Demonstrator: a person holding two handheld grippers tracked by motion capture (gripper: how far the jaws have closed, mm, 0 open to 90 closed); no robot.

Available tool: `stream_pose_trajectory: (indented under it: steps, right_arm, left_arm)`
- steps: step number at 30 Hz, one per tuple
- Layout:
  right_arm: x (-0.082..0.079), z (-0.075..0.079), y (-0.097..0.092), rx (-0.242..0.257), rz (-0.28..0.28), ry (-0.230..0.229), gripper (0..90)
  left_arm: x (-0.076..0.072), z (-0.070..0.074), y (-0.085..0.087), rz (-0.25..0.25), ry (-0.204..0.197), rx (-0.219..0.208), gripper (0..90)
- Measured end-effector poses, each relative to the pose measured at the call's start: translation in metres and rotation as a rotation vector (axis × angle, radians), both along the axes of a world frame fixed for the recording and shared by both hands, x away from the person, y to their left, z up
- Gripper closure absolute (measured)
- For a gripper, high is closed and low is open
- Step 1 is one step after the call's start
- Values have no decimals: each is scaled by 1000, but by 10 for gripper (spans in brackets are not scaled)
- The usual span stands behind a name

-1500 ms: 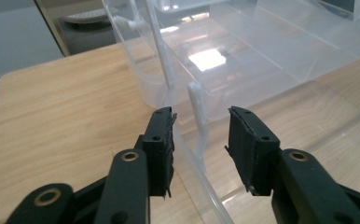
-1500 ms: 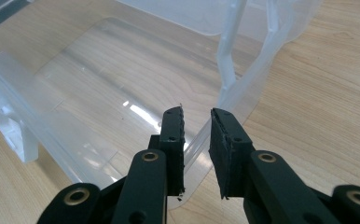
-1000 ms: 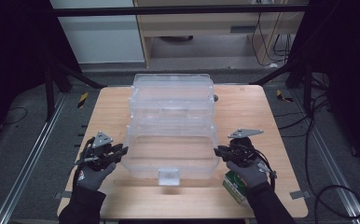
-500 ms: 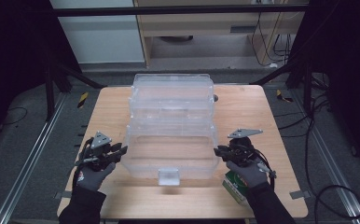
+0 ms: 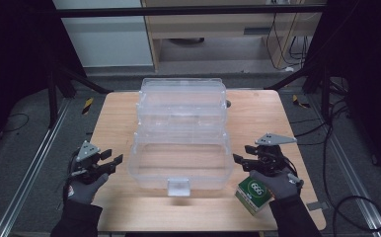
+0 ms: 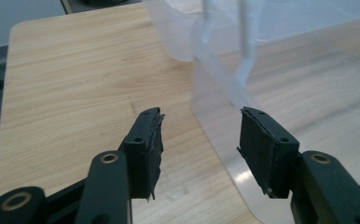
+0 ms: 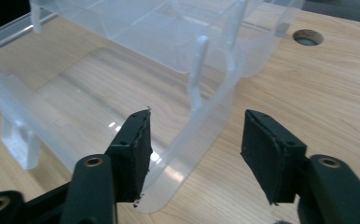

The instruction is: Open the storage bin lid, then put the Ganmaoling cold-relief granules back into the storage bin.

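A clear plastic tiered box stands open in the middle of the wooden table. My left gripper sits just off its left side and my right gripper just off its right side. Both have just been opening their jaws. In the left gripper view the box's lower wall runs into the gap of my left gripper, and no pad presses on it. In the right gripper view the curved wall edge lies between the jaws of my right gripper, which also stand apart from it.
A green and white carton lies under the right hand near the table's front right corner. The box's front latch points at the front edge. A round hole is in the tabletop behind the box. Metal rails flank the table.
Both grippers have opened their jaws and let go of the box's side walls. The left one has drawn a little outward to the left, the right one slightly outward and up.
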State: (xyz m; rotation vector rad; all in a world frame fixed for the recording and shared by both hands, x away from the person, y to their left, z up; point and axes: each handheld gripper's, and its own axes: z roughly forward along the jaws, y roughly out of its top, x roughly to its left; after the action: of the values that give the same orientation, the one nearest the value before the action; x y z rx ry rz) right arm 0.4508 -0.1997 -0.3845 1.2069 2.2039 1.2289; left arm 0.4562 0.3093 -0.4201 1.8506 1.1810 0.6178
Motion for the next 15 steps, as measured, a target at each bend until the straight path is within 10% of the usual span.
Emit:
stream_pose_trajectory:
  steps: [15]
  right_arm:
    - [-10, 3, -23, -58, -32, 62, 334]
  left_arm:
    - [10, -18, 15, 70, 30, 14, 433]
